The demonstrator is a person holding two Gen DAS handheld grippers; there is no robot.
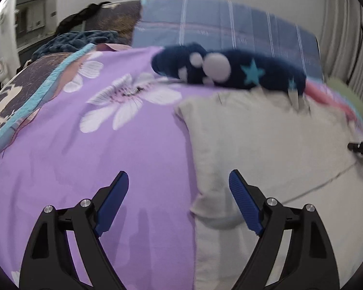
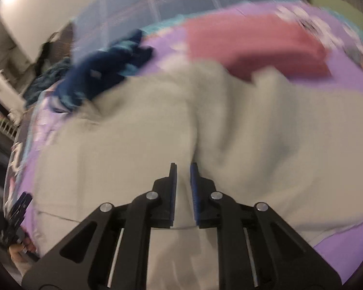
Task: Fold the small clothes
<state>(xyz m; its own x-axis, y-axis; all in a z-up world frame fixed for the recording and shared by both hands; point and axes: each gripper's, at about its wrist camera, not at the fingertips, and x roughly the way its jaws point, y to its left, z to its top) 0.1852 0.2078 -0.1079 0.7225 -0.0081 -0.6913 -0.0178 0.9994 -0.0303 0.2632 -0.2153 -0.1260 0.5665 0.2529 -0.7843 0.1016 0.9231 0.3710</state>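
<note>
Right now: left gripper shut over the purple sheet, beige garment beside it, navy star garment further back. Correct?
Not quite. The left gripper is open, jaws wide apart, as the left wrist view shows. The rest holds: it hangs over the purple sheet, the beige garment beside it, the navy star garment further back.

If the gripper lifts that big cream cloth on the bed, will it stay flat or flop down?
The cream cloth will probably flop: it already lies in soft wrinkles on the purple bedspread. It looks thin, so likely light. The open left gripper may need a firm pinch.

Both wrist views look down close, sharing the beige garment (image 1: 266,140)
</note>
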